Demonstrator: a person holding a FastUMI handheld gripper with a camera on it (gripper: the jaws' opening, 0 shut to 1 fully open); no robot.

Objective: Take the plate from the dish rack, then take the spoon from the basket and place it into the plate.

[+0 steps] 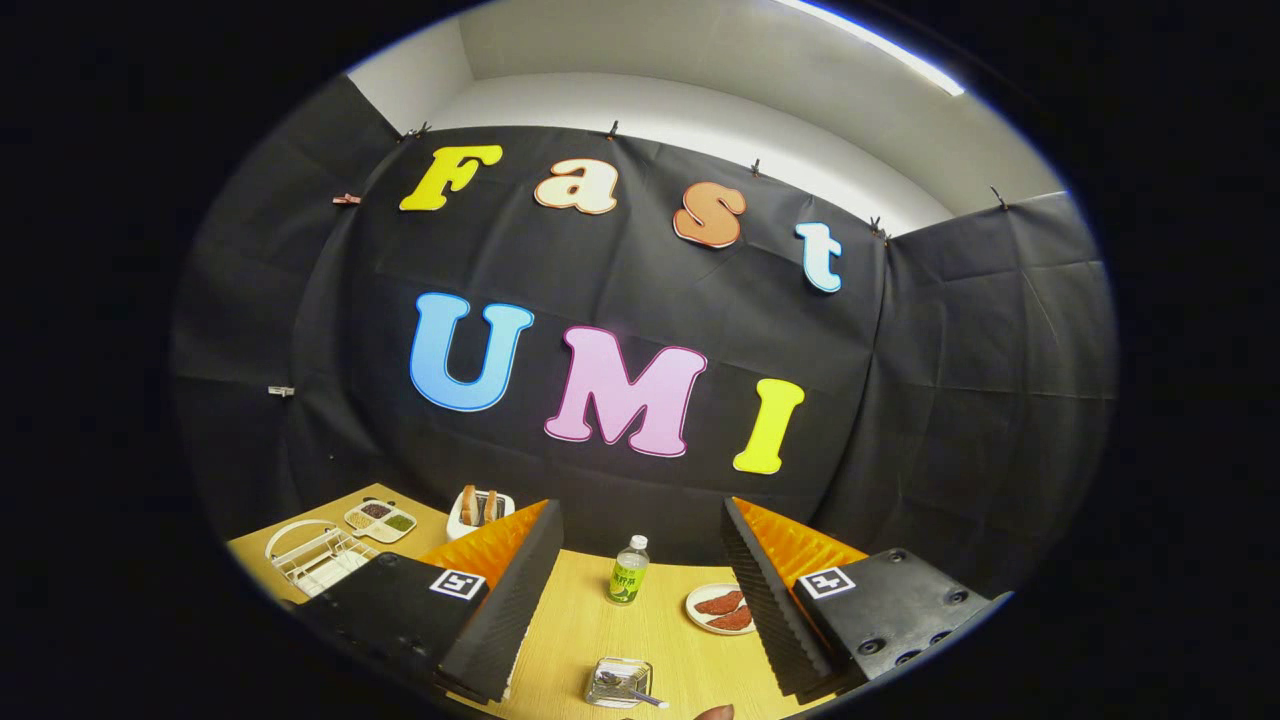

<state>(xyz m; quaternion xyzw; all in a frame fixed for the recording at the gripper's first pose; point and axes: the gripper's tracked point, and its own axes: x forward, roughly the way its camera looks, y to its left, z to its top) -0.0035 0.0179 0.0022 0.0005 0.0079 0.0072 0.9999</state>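
Dish rack (318,555) sits far left, its plate hard to make out. Gripper (630,590) hangs wide open and empty above the table (570,620). Near, between the fingers, the basket (618,682) holds the spoon (628,688): light, stiff, probably slippery, best pinched mid-handle.

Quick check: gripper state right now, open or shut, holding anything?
Gripper: open, fingers spread wide, holding nothing; basket with the spoon lies on the table between them.

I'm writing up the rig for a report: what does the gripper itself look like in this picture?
The gripper has two wedge-shaped fingers with ribbed inner faces. Each sits on a black block bearing a square black-and-white marker; the right block shows screw heads. The fingers stand open.
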